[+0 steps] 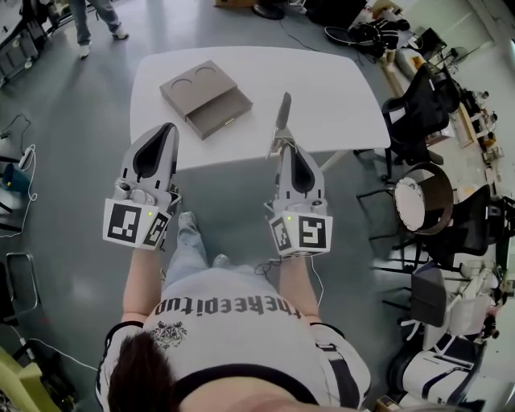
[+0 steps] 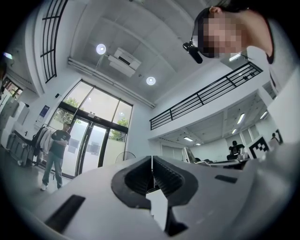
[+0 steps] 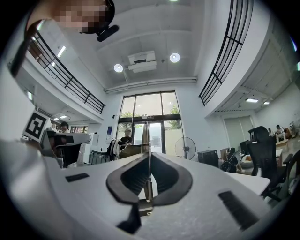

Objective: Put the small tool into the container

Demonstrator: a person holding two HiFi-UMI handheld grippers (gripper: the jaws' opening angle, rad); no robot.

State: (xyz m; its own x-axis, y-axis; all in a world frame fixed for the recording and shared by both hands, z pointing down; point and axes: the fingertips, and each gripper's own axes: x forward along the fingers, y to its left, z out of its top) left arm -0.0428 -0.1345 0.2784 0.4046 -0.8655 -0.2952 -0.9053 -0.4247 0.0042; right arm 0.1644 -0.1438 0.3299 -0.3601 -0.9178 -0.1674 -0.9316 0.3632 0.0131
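A taupe container [image 1: 205,98] lies on the white table [image 1: 338,88], with two round recesses in its top and a drawer pulled out toward me. My right gripper [image 1: 283,150] is shut on a small flat metal tool [image 1: 283,119], whose blade sticks up past the jaws over the table's front edge, right of the container. In the right gripper view the tool [image 3: 146,133] shows edge-on, pinched between the pads of the right gripper [image 3: 149,157]. My left gripper [image 1: 167,130] hovers at the table's front left corner, shut, with nothing in it. Its jaws meet in the left gripper [image 2: 152,161] view.
Both grippers point upward, so their views show ceiling, railings and glass doors. Black office chairs [image 1: 418,113] and a round stool [image 1: 422,199] stand right of the table. A person [image 1: 96,20] stands on the floor beyond the table's far left.
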